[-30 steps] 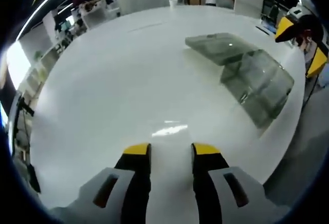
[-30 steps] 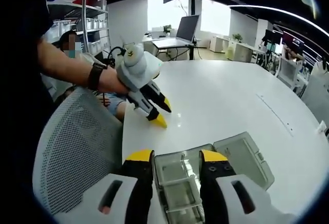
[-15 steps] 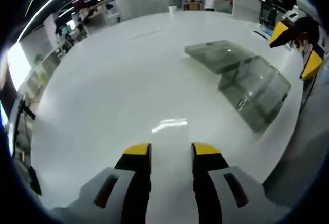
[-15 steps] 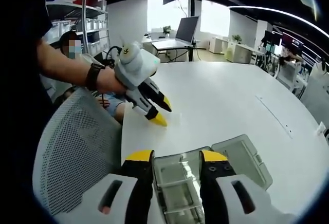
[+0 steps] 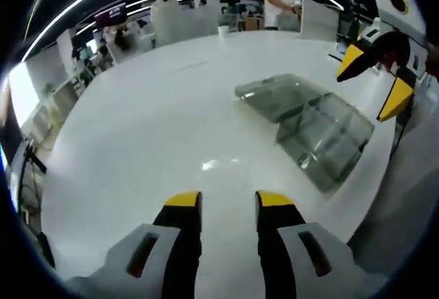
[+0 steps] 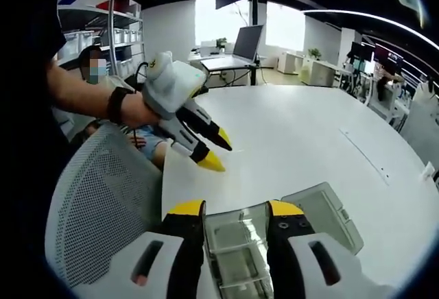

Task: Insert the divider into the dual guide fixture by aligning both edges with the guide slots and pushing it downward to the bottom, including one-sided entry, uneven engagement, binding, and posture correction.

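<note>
Fixture (image 6: 236, 244) clear, compartmented, between right tool (image 6: 236, 210) jaws.

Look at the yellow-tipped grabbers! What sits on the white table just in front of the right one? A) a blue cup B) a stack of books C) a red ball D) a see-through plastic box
D: in the right gripper view, a clear plastic box lies on the white table just past the right gripper and its yellow tips.

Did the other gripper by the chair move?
Yes. The left gripper has risen a little and tilted against the mesh chair and table.
</note>
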Demonstrator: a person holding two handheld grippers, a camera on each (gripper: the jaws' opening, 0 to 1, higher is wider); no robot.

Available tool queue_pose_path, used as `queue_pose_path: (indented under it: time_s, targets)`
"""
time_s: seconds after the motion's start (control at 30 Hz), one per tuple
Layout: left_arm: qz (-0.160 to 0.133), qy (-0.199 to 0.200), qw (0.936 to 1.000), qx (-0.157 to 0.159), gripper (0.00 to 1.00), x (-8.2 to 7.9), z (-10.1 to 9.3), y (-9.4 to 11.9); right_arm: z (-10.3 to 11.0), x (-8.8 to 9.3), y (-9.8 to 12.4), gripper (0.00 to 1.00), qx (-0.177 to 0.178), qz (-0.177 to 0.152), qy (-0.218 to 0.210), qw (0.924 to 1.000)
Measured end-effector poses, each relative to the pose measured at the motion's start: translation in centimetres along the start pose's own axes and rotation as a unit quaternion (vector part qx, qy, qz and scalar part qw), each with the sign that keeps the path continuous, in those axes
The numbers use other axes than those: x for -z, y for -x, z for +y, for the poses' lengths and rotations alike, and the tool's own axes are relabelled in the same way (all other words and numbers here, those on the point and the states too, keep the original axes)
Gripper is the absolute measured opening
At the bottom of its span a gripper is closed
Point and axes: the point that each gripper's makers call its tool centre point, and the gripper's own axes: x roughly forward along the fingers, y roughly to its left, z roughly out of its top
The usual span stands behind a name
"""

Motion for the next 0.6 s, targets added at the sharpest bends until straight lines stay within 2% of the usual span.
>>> queue_pose_path:
  time_s: [0.13, 0.6]
  targets:
    - [-0.003, -0.005, 1.0000, 0.002, 0.29, -0.4, -0.3, 0.1, -0.1, -0.1, 0.1, 0.31, -0.001, -0.004, -0.004, 1.0000]
    - [-0.048, -0.020, 0.9986, 0.003, 0.29, -2.6, -1.6, 1.4, -0.3, -0.5, 0.1, 0.30, 0.000, -0.010, -0.012, 0.9999]
